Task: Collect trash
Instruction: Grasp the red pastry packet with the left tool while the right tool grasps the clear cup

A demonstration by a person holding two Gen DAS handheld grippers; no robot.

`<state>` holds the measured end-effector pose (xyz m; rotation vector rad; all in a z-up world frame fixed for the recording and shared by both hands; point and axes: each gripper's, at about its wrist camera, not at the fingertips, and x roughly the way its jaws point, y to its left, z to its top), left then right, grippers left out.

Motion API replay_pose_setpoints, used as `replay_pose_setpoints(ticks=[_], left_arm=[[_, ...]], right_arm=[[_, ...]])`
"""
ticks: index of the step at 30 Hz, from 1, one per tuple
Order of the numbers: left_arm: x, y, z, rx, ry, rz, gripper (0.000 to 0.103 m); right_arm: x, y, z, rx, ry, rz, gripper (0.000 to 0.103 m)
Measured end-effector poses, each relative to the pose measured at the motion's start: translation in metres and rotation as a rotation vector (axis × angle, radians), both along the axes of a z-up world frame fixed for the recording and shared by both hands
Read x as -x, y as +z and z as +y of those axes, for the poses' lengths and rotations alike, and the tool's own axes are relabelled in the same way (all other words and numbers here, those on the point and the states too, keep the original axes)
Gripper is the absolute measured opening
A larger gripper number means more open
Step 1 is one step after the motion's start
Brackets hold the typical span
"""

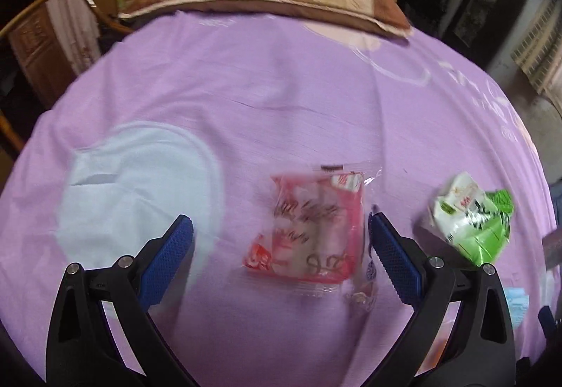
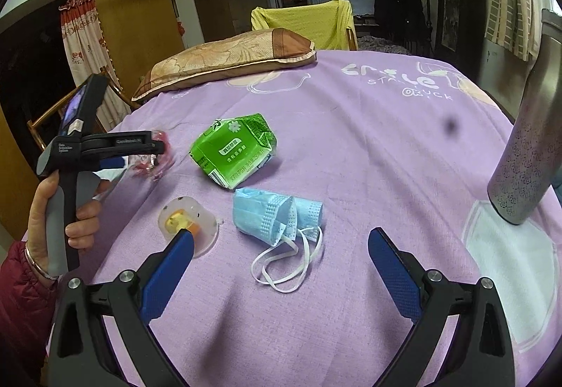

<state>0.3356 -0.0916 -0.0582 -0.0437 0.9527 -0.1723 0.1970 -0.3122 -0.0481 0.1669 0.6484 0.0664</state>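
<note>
A red-and-clear snack wrapper [image 1: 309, 229] lies flat on the purple sheet [image 1: 246, 88], between the blue pads of my left gripper [image 1: 281, 225], which is open and hovers over it. A crumpled green carton [image 1: 470, 218] lies to its right. In the right wrist view the green carton [image 2: 233, 151] sits mid-sheet, with a blue face mask [image 2: 277, 214] and a clear plastic cup [image 2: 189, 225] nearer. My right gripper [image 2: 281, 236] is open, just short of the mask, its left pad overlapping the cup. A hand [image 2: 52, 211] holds the left gripper [image 2: 154, 144] over the red wrapper [image 2: 154, 162].
A brown pillow [image 2: 228, 60] lies at the far edge of the sheet, with a yellow-draped chair [image 2: 305, 21] behind it. A tall metal flask [image 2: 527, 158] stands at the right on a white printed patch [image 2: 509, 264]. A wooden chair [image 1: 38, 35] stands off the left edge.
</note>
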Motion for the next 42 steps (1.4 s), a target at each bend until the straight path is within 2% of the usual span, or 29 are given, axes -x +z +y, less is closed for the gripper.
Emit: replay_pose_setpoints(ticks=[2,6,9,16,18,20,21,22,23,26,29,32,36,42], left_arm=[[0.001,0.005,0.009,0.036,0.008,-0.013,0.097],[0.003,0.006,0.008,0.139,-0.065,0.010,0.097],[0.003,0.002,-0.002,0.127,-0.097,0.023,0.097],[-0.003,-0.013,-0.011,0.066,-0.089,0.041,0.096],[0.000,-0.010,-0.013,0.042,-0.094,0.013,0.089],[0.004,-0.006,-0.017,0.035,-0.122,-0.010,0.074],[0.006,-0.005,-0.018,0.047,-0.139,-0.010,0.068],[0.006,-0.005,-0.019,0.059,-0.154,-0.007,0.056],[0.006,-0.005,-0.019,0.073,-0.169,-0.001,0.050],[0.008,0.001,-0.017,0.098,-0.173,-0.012,0.049],[0.015,0.017,-0.012,0.070,-0.140,-0.093,0.049],[0.020,0.029,-0.006,0.082,-0.130,-0.134,0.049],[0.021,0.033,-0.001,0.084,-0.118,-0.145,0.049],[0.021,0.033,0.007,0.108,-0.110,-0.134,0.049]], right_arm=[[0.001,0.001,-0.001,-0.010,0.002,-0.005,0.098],[0.002,0.001,-0.001,-0.015,0.004,-0.007,0.098],[0.003,0.002,-0.001,-0.016,0.008,-0.004,0.098],[0.007,0.004,0.000,-0.019,0.021,-0.015,0.098],[0.008,0.005,0.002,-0.018,0.029,-0.016,0.098],[0.008,0.005,0.003,-0.017,0.039,-0.018,0.098],[0.008,0.005,0.005,-0.016,0.045,-0.021,0.098],[0.008,0.005,0.005,-0.015,0.049,-0.025,0.098],[0.009,0.006,0.006,-0.015,0.054,-0.029,0.098],[0.011,0.007,0.007,-0.023,0.071,-0.037,0.098],[0.013,0.010,0.010,-0.041,0.107,-0.057,0.098],[0.015,0.013,0.017,-0.045,0.152,-0.082,0.098],[0.008,0.013,0.036,-0.049,0.213,-0.063,0.092],[-0.012,0.011,0.072,0.013,0.267,-0.004,0.082]])
